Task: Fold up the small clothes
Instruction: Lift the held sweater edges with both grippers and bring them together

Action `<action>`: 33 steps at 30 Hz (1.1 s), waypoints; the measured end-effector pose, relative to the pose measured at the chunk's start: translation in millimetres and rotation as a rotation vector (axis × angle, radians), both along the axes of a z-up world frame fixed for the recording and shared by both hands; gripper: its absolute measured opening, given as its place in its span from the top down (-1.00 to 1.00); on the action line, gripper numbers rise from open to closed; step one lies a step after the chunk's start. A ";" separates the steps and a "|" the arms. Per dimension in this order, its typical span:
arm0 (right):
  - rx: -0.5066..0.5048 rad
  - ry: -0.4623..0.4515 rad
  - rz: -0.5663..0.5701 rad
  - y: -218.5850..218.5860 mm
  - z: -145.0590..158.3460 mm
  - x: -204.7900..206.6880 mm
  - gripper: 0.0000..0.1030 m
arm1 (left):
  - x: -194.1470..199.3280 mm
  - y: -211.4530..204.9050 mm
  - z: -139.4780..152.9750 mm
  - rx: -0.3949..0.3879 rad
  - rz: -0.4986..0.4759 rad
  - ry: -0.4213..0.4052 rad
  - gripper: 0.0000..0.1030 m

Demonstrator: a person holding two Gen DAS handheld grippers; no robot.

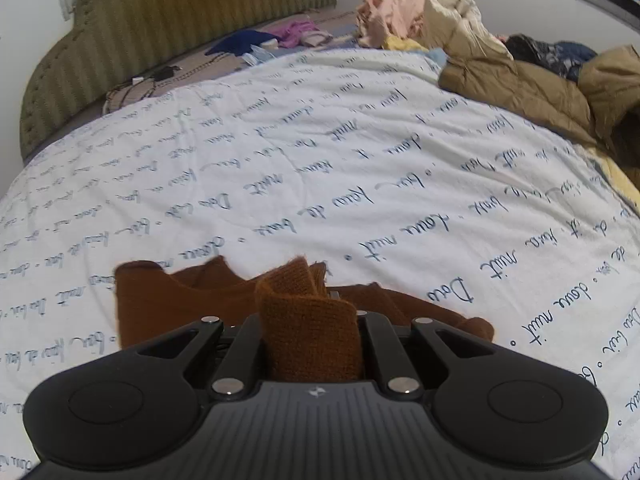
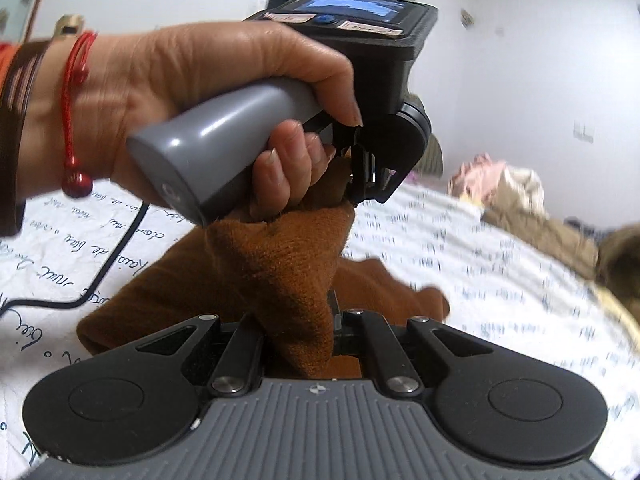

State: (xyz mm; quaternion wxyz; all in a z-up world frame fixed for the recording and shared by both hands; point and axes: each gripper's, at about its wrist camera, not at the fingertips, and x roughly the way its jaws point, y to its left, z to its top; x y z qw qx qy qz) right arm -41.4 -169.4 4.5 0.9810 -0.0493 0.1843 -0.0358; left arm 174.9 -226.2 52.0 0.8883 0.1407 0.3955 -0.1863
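Note:
A small rust-brown knit garment [image 1: 168, 304] lies on the white bedspread [image 1: 320, 152] printed with dark script. In the left wrist view my left gripper [image 1: 310, 312] is shut on a bunched fold of it, and the knit hides the fingertips. In the right wrist view my right gripper [image 2: 320, 320] is shut on another fold of the brown garment [image 2: 256, 264], which rises in a peak between the two tools. The left gripper [image 2: 360, 196] shows there too, held by a person's hand [image 2: 200, 92] with a red cord at the wrist, and it grips the garment's top edge.
A green padded headboard [image 1: 160, 28] stands at the far side. A heap of pink and cream clothes [image 1: 420, 12] and a tan padded coat [image 1: 520, 84] lie at the right. Small dark and purple items [image 1: 272, 38] sit by the headboard. A black cable [image 2: 100, 276] trails over the bedspread.

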 end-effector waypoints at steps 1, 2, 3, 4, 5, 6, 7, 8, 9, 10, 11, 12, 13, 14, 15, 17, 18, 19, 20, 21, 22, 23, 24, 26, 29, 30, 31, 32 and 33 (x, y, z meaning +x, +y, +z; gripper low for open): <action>0.020 0.005 -0.005 -4.3 -1.6 -0.5 0.81 | 0.2 -4.3 -2.9 0.003 -0.001 0.004 0.82; 0.034 0.010 -0.009 -6.5 -3.3 -0.6 0.81 | 0.4 -7.9 -4.6 0.006 -0.002 0.007 0.82; 0.048 0.016 -0.012 -9.0 -5.0 -0.8 0.81 | 0.5 -12.0 -6.8 0.010 -0.004 0.008 0.82; 0.063 0.023 -0.013 -12.0 -6.6 -0.6 0.81 | 0.3 -15.5 -8.9 0.016 -0.005 0.007 0.82; 0.079 0.031 -0.015 -15.4 -8.0 0.1 0.80 | -0.1 -18.2 -10.5 0.023 -0.006 0.005 0.82; 0.095 0.036 -0.016 -18.5 -9.4 0.7 0.80 | -0.1 -21.3 -12.4 0.030 -0.010 0.005 0.82; 0.108 0.043 -0.015 -21.0 -10.9 1.4 0.78 | 0.1 -23.8 -14.3 0.034 -0.013 0.008 0.82; 0.119 0.050 -0.014 -25.4 -12.2 4.1 0.77 | 0.4 -25.9 -15.8 0.037 -0.014 0.012 0.82; 0.128 0.055 -0.014 -26.5 -13.6 3.6 0.77 | 0.9 -27.7 -17.5 0.039 -0.019 0.017 0.81; 0.136 0.060 -0.015 -28.4 -15.1 4.1 0.76 | 1.3 -29.7 -19.0 0.038 -0.023 0.024 0.81; 0.141 0.066 -0.014 -29.4 -15.7 4.4 0.76 | 1.8 -30.5 -20.0 0.033 -0.024 0.027 0.81; 0.148 0.070 -0.014 -28.9 -15.7 3.3 0.74 | 2.5 -31.1 -20.7 0.029 -0.022 0.032 0.81; 0.154 0.072 -0.016 -30.3 -16.6 3.5 0.71 | 3.5 -31.4 -21.6 0.026 -0.022 0.041 0.78; 0.159 0.073 -0.017 -29.9 -16.9 1.5 0.67 | 4.6 -31.7 -22.2 0.022 -0.024 0.049 0.75; 0.164 0.077 -0.017 -30.8 -17.6 1.2 0.66 | 5.5 -32.2 -22.8 0.020 -0.024 0.057 0.70; 0.176 0.082 -0.017 -32.7 -18.1 1.1 0.62 | 5.6 -32.5 -22.7 0.013 -0.031 0.066 0.57; 0.181 0.084 -0.017 -32.2 -17.8 -0.2 0.60 | 4.8 -31.7 -21.4 0.006 -0.037 0.065 0.41; 0.186 0.087 -0.016 -33.3 -17.9 0.1 0.52 | 3.6 -30.4 -18.9 -0.004 -0.044 0.058 0.31; 0.189 0.089 -0.017 -33.9 -18.3 0.2 0.46 | 1.9 -29.2 -15.6 -0.014 -0.050 0.045 -0.01; 0.194 0.091 -0.018 -34.9 -18.9 0.4 0.43 | 0.0 -26.8 -11.2 -0.027 -0.053 0.024 -0.45; 0.201 0.095 -0.017 -38.0 -19.2 2.5 0.42 | -2.6 -23.8 -5.9 -0.043 -0.054 -0.008 -0.62; 0.210 0.098 -0.015 -39.7 -19.5 3.0 0.39 | -5.6 -20.4 0.4 -0.057 -0.053 -0.048 -0.74; 0.218 0.100 -0.015 -41.1 -19.7 3.0 0.37 | -9.7 -16.8 7.0 -0.065 -0.054 -0.092 -0.74; 0.240 0.104 -0.015 -47.2 -20.3 5.4 0.25 | -16.6 -9.7 17.9 -0.056 -0.059 -0.147 -0.74; 0.291 0.114 -0.004 -54.9 -19.2 4.7 0.01 | -33.4 16.1 29.3 -0.055 -0.047 -0.223 -0.74; 0.312 0.115 0.002 -58.6 -18.5 4.0 -0.05 | -39.0 27.4 30.3 -0.055 -0.039 -0.238 -0.74; 0.334 0.117 0.008 -62.7 -17.7 3.3 -0.16 | -46.2 40.4 29.8 -0.058 -0.031 -0.250 -0.74; 0.359 0.120 0.020 -67.3 -17.0 2.6 -0.24 | -53.7 53.6 27.9 -0.058 -0.022 -0.258 -0.74; 0.393 0.120 0.034 -72.9 -16.3 1.6 -0.28 | -62.7 67.8 24.3 -0.059 -0.009 -0.266 -0.74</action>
